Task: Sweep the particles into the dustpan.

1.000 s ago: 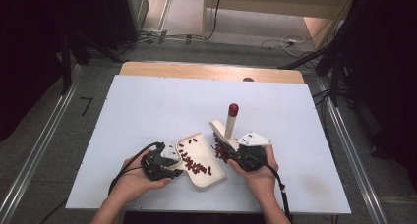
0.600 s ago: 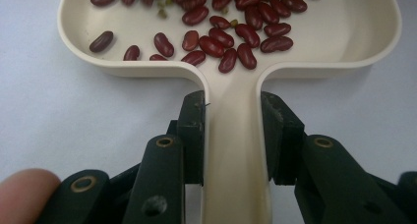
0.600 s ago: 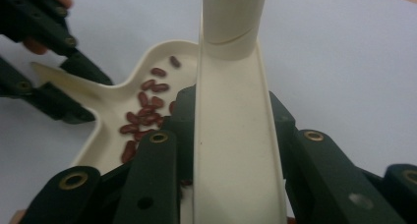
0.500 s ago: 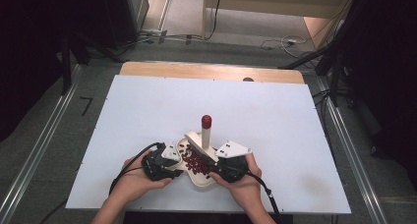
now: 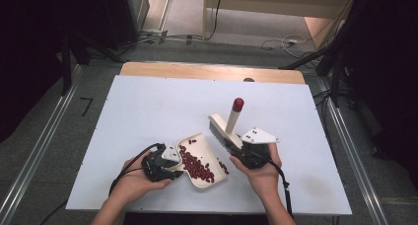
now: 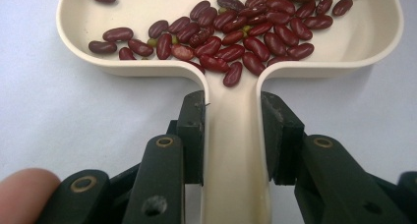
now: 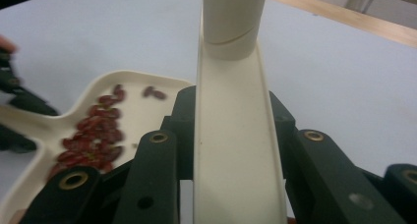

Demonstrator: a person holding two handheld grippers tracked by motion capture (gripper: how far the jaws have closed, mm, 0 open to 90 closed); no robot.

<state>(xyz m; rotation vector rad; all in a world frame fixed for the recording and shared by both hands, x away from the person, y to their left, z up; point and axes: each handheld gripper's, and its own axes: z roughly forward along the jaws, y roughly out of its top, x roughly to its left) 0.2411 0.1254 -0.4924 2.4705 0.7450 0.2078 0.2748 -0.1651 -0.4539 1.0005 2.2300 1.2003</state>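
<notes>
Cream dustpan (image 5: 204,158) full of red beans (image 5: 197,167) rests on the white desk (image 5: 148,106), its handle clamped by the left gripper (image 5: 170,162), while the right gripper (image 5: 240,153), closed on the brush (image 5: 224,129), should sweep low toward the pan's lip.

My dustpan (image 5: 203,158) is cream; the beans (image 6: 236,32) in it dark red. My brush (image 5: 224,131) is cream, red-capped, with grey bristles. Table (image 5: 148,111) plain white.
</notes>
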